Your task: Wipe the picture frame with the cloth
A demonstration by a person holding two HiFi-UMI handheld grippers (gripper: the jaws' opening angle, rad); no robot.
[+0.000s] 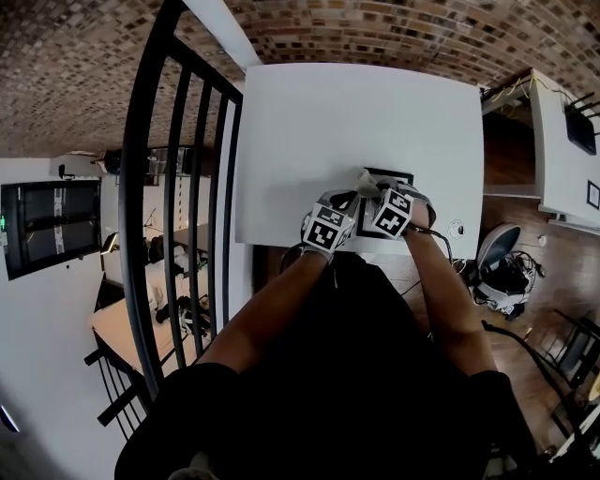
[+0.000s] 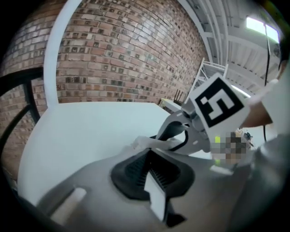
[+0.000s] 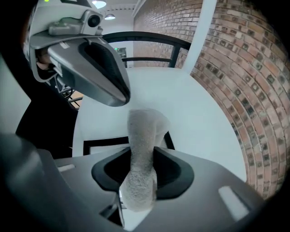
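My right fingers [image 3: 108, 170] clamped on the cloth [image 3: 142, 136], by the picture frame [image 3: 97, 144] at the counter's [image 1: 356, 122] 6 o'clock edge; left fingers [image 2: 136, 170] together.

Head camera is looking steeply down; cameras on left hand-held gripper [image 2: 148, 156] and right hand-held gripper [image 3: 141, 163] are closely sharing the bench [image 1: 356, 122].

A loft-style office: brick wall [image 1: 375, 28], black railing [image 1: 178, 187], white table [image 1: 328, 122], office chair [image 1: 497, 262] on the floor below.

picture frame [image 1: 398, 175] on table [image 1: 337, 122] near edge | railing [image 1: 131, 187] left of table
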